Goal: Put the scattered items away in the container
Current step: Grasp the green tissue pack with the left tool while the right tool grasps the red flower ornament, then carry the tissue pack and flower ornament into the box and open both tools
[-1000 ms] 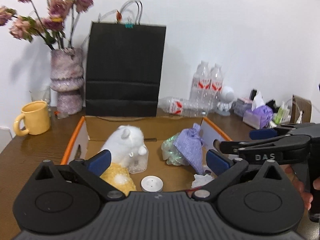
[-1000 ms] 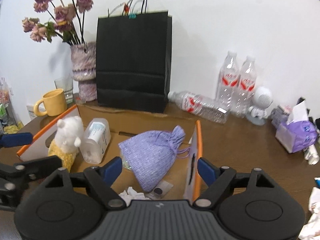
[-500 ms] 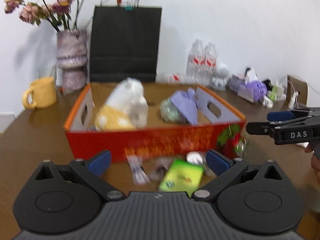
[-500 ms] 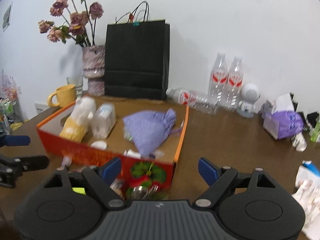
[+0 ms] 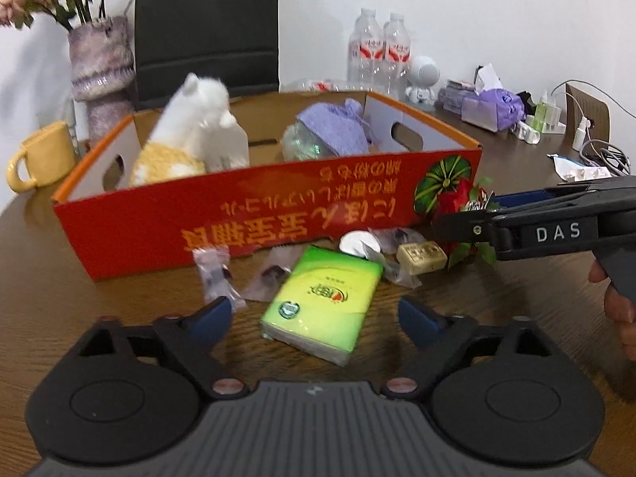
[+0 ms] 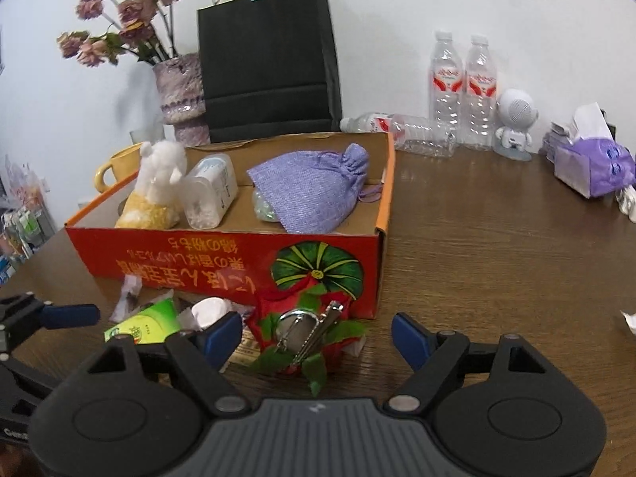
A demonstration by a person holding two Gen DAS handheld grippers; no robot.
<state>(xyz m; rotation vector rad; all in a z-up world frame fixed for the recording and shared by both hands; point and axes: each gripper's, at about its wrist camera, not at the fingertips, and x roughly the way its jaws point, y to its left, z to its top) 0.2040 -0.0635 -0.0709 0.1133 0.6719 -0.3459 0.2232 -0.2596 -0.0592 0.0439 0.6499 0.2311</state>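
At the far left we see a yellow ceramic mug (image 5: pixel 37 157) on the brown wooden bench (image 6: pixel 497 246), just beside the red cardboard box (image 5: pixel 254 218). Inside the box, from its left, sit a white and yellow plush toy (image 5: pixel 187 135), a clear plastic jar (image 6: pixel 210 194) and a lilac cloth drawstring pouch (image 6: pixel 310 194).

On the bench before the box's front wall lie small clear wrapped sweets (image 5: pixel 214 270), then a green packet of tissues (image 5: pixel 322 298). Our left gripper (image 5: pixel 314 314) hovers over that packet; its fingers (image 5: pixel 210 318) are apart and closing, with the packet lying between them but not pressed.

Further right lie a white round lid (image 5: pixel 357 242) and a small beige block (image 5: pixel 421 256). At the box's right front corner rests a red and green fabric flower ornament with a metal clip (image 6: pixel 306 338). Our right gripper (image 6: pixel 318 334) is poised over it, fingers (image 6: pixel 409 338) apart and closing, not yet touching it.
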